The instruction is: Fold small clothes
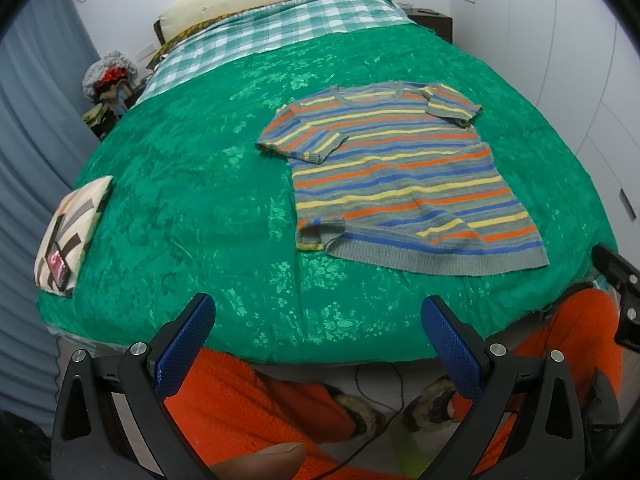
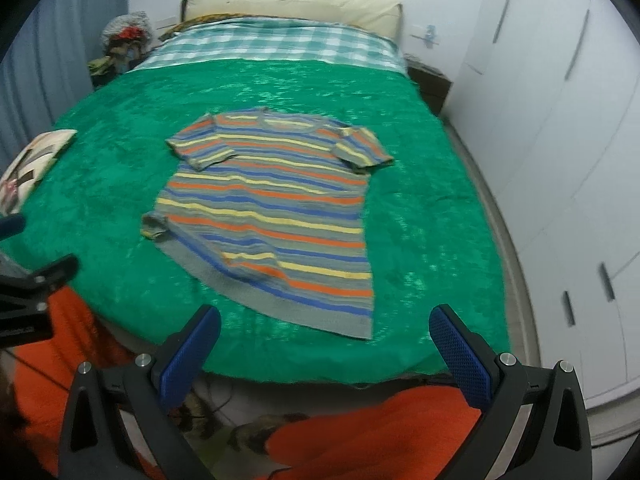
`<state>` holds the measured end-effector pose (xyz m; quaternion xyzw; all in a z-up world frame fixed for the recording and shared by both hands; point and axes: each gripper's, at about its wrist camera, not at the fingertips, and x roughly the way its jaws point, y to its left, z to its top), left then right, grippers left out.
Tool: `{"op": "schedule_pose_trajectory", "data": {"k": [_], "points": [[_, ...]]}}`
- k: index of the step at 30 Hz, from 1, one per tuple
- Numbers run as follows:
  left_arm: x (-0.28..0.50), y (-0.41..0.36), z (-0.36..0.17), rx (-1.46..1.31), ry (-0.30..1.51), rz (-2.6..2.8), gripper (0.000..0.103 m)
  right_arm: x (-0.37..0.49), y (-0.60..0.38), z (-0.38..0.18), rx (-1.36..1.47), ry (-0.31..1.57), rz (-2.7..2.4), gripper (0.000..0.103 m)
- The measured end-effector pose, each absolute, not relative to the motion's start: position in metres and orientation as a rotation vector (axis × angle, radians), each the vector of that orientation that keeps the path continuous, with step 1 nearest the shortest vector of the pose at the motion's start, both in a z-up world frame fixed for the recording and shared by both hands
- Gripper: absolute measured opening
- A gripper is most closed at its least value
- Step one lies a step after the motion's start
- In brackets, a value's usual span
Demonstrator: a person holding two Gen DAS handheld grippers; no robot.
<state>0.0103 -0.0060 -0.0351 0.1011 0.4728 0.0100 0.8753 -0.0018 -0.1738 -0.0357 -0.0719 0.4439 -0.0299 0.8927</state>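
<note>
Both tools, left tool (image 1: 318, 320) and right tool (image 2: 325, 330), hang released and empty at the bed's foot, short of the striped knit T-shirt (image 1: 400, 176) spread on the green bedspread (image 1: 192, 208); folding seems unstarted, so next comes reaching for a sleeve or side edge.

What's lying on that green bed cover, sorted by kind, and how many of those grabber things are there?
Striped shirts: 1
Patterned cushions with a phone lying on top: 1
Phones: 1
Tongs, both open and empty, left and right: 2
Total: 5
</note>
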Motion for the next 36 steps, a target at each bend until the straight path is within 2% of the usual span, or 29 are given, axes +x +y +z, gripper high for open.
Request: {"op": "schedule_pose_trajectory", "data": {"k": [36], "points": [[0.008,-0.01,-0.028,0.254,0.981,0.014,0.103,-0.001,-0.18,-0.039,-0.154,0.956,-0.122,0.103]]}}
